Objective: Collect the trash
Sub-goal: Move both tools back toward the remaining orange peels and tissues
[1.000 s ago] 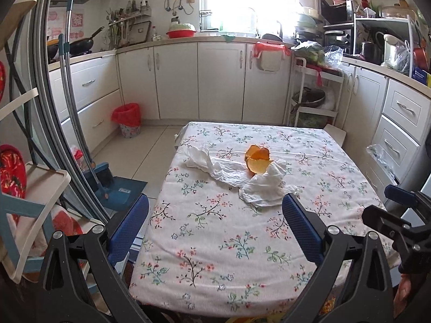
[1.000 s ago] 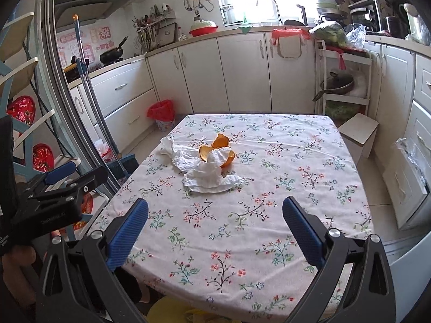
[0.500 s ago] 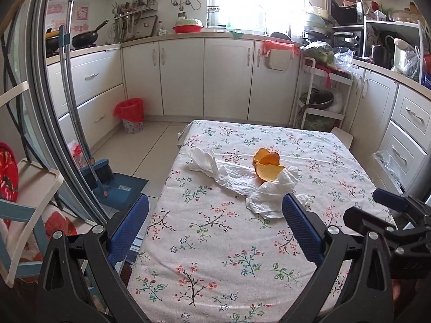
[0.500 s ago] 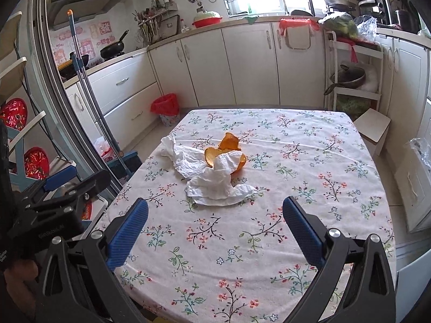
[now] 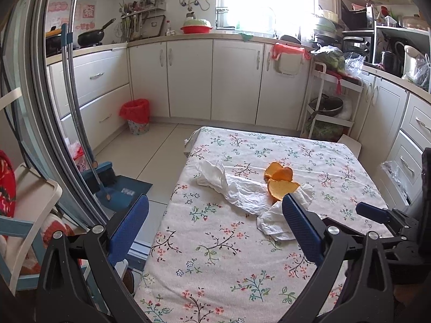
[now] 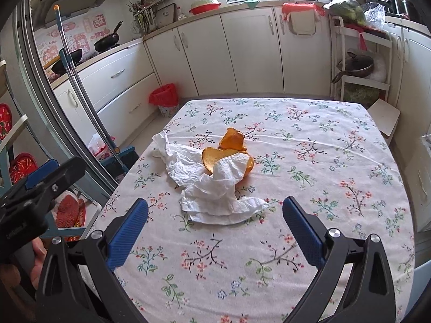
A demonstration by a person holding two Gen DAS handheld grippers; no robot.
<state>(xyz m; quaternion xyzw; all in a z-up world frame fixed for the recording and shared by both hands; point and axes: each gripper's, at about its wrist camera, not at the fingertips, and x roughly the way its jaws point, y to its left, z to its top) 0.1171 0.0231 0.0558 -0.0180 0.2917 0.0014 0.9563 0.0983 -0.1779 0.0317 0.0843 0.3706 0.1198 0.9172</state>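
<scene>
On the floor by the left cabinets stands a red-lined bin (image 6: pixel 164 99), well apart from the table (image 6: pixel 336 188). Near the table's left edge, the left gripper (image 5: pixel 215 227) hangs wide open, holding nothing. Toward the table's middle lies crumpled tissue (image 6: pixel 215 191) touching orange peel (image 6: pixel 229 152). The right gripper (image 6: pixel 215 226) hovers near the front edge, spread wide and empty.
</scene>
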